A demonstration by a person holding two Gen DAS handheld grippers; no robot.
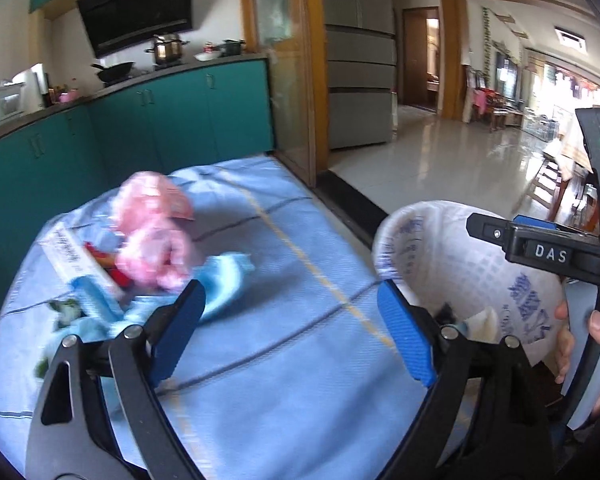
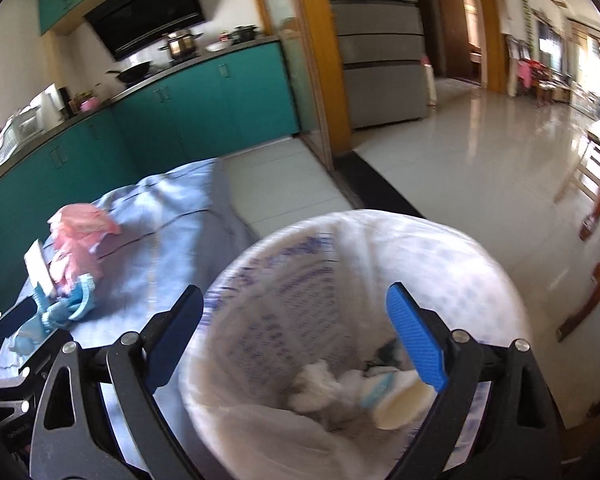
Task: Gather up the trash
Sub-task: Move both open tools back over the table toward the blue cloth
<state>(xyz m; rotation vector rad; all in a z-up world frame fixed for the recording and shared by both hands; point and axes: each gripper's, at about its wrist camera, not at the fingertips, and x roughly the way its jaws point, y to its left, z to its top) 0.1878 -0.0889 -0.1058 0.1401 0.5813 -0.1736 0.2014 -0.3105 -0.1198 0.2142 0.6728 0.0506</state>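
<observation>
A pile of trash lies on a blue cloth: a crumpled pink bag, a white and blue box and light blue scraps. My left gripper is open and empty, just right of the pile. A bin lined with a white printed bag stands at the cloth's right edge. My right gripper is open and empty over the bin, which holds crumpled tissue and a pale cup. The pink bag shows at left in the right wrist view.
Teal kitchen cabinets with pots on the counter run behind the cloth. A grey fridge stands past a wooden door frame. Shiny tiled floor opens to the right, with wooden furniture at far right.
</observation>
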